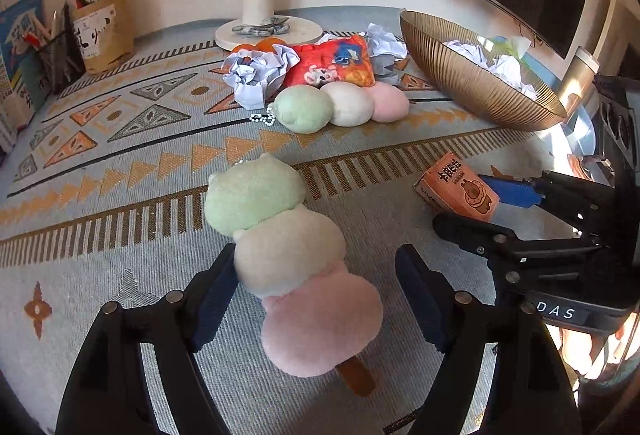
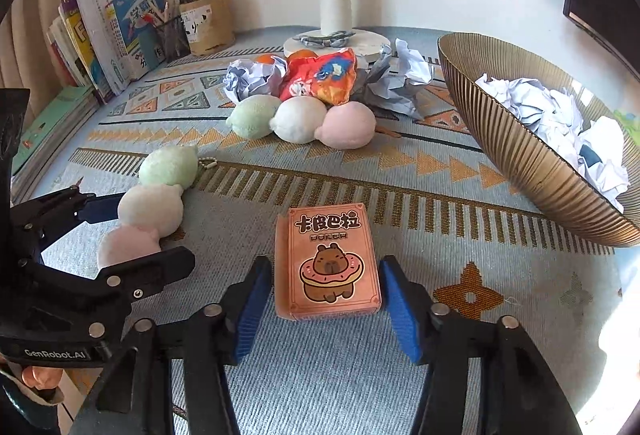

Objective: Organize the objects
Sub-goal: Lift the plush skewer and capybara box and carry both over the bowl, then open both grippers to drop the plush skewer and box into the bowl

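Crumpled paper [image 2: 404, 79] behind plush skewer [image 2: 302, 123]

Both wrist views close, angled down, sharing rug [image 1: 100, 255]

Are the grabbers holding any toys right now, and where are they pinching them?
The right gripper straddles the card box, its fingers at the long sides; contact is unclear. The left gripper only straddles the dumpling plush.

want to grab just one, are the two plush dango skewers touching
Apart. The left wrist view shows a strip of bare rug between the near skewer and the far skewer.
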`<action>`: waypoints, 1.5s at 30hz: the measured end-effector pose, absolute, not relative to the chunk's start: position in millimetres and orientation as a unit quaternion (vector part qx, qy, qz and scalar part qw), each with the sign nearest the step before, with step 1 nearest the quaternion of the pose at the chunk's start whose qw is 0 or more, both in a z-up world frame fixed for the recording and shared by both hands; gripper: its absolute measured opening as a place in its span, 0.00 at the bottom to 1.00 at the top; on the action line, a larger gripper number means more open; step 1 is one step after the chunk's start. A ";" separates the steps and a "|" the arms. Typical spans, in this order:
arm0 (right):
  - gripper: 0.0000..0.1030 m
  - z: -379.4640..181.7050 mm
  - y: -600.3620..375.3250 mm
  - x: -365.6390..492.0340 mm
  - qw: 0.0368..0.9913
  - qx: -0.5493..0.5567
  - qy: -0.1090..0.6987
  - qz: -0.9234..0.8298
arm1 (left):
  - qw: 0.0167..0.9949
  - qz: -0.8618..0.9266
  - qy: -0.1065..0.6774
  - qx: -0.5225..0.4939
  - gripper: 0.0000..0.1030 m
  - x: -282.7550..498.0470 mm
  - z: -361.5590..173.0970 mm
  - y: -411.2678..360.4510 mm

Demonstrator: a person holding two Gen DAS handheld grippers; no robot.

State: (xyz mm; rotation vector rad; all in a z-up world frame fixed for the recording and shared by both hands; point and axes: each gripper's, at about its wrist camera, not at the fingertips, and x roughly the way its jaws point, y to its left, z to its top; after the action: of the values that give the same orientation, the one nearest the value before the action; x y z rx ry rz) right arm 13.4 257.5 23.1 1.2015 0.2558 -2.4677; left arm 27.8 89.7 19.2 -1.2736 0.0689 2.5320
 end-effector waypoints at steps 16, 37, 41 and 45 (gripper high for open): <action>0.38 132.4 360.2 33.9 0.167 0.294 -0.016 -0.941 | 0.228 0.918 0.049 -0.321 0.49 35.4 125.4 170.4; 0.42 134.7 456.9 -69.5 -0.008 0.304 -0.115 -0.946 | 0.279 0.918 0.040 -0.278 0.64 -79.5 134.1 293.5; 0.58 126.2 466.1 -65.5 0.006 0.311 -0.146 -0.939 | 0.272 0.915 0.019 -0.296 0.87 -85.7 123.8 277.0; 0.58 139.5 451.2 -46.0 0.026 0.294 -0.124 -0.947 | 0.272 0.914 -0.011 -0.300 0.87 -74.1 127.5 253.2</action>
State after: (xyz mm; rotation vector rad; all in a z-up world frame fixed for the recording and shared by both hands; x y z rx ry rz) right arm -46.0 451.2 139.5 0.9092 -0.3831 -2.9282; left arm -74.1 253.2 127.5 -0.8075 -0.0288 2.4612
